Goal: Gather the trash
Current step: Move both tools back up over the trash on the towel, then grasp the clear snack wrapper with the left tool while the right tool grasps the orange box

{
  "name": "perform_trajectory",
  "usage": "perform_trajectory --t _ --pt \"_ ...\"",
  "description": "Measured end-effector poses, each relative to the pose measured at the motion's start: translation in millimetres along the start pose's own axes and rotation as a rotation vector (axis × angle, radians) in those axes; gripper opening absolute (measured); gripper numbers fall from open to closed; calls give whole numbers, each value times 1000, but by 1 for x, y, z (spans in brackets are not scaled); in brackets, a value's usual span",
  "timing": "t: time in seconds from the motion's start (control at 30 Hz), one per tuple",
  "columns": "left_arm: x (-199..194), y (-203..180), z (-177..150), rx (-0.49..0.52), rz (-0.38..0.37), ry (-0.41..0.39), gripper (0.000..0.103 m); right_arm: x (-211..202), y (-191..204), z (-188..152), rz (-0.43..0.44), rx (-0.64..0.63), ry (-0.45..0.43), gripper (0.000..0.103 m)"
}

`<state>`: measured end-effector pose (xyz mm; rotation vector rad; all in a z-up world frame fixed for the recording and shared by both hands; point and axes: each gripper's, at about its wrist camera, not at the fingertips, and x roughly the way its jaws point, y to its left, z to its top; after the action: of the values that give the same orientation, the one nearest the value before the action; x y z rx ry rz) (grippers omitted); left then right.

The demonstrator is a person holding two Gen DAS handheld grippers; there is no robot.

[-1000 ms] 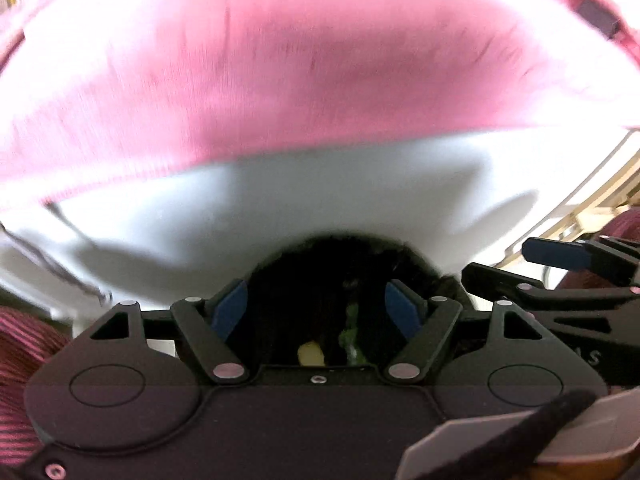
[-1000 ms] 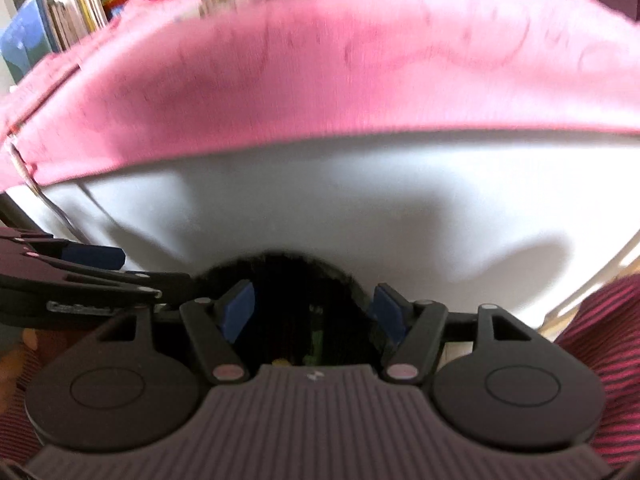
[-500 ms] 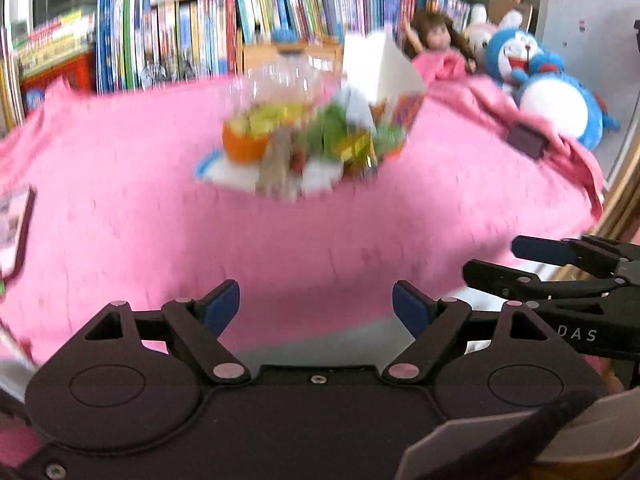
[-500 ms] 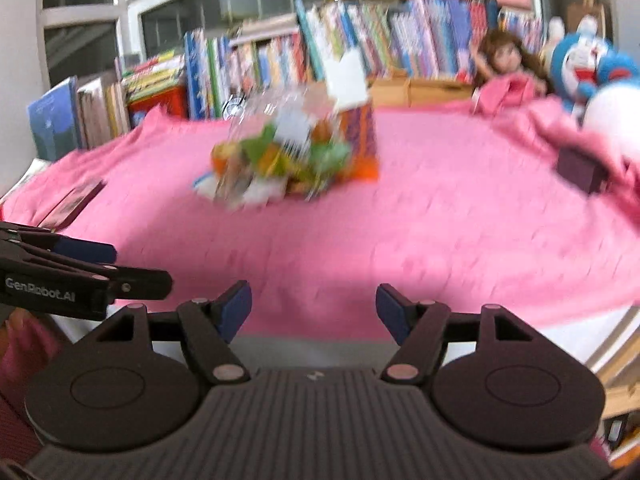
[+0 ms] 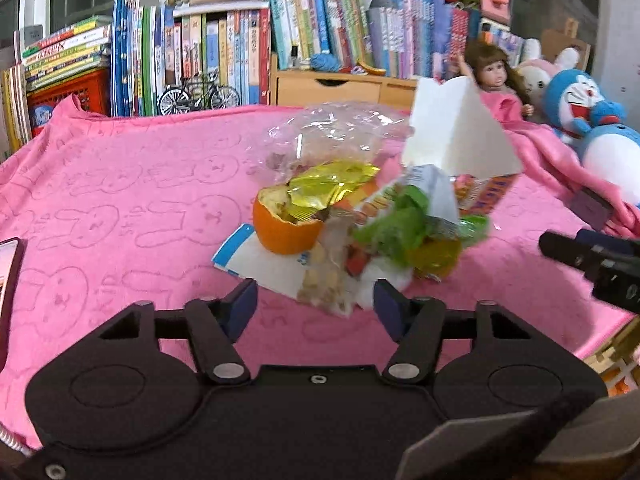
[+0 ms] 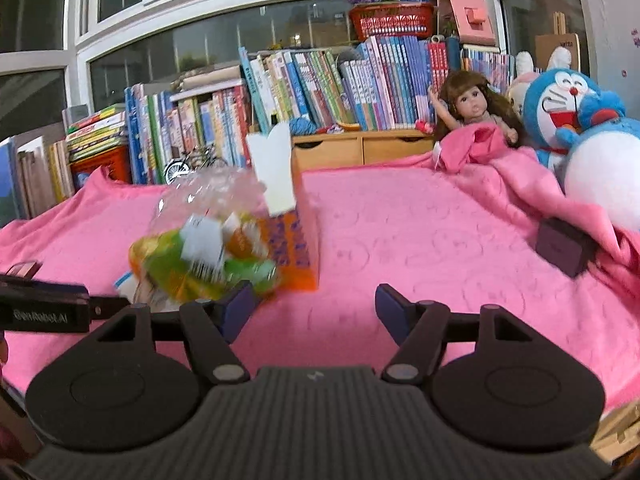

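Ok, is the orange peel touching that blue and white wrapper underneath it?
Touching. The left wrist view shows the orange peel sitting directly on the blue and white wrapper, with no pink cloth visible between them.

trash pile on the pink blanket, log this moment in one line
left gripper: open, empty | right gripper: open, empty | trash pile: on pink blanket, untouched
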<state>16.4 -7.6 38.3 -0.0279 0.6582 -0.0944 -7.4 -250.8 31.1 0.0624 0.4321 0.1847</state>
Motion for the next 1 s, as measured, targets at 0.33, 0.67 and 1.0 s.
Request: perform_trajectory --t 0.33,0.67,1.0 --pt "47 -1 6 9 4 51 45 43 7 28 -8 -10 -29 79" --pt "59 -6 4 27 6 36 35 73 10 22 -29 -21 45 55" --pt "53 -8 6 23 13 14 19 67 -4 25 -71 19 17 30"
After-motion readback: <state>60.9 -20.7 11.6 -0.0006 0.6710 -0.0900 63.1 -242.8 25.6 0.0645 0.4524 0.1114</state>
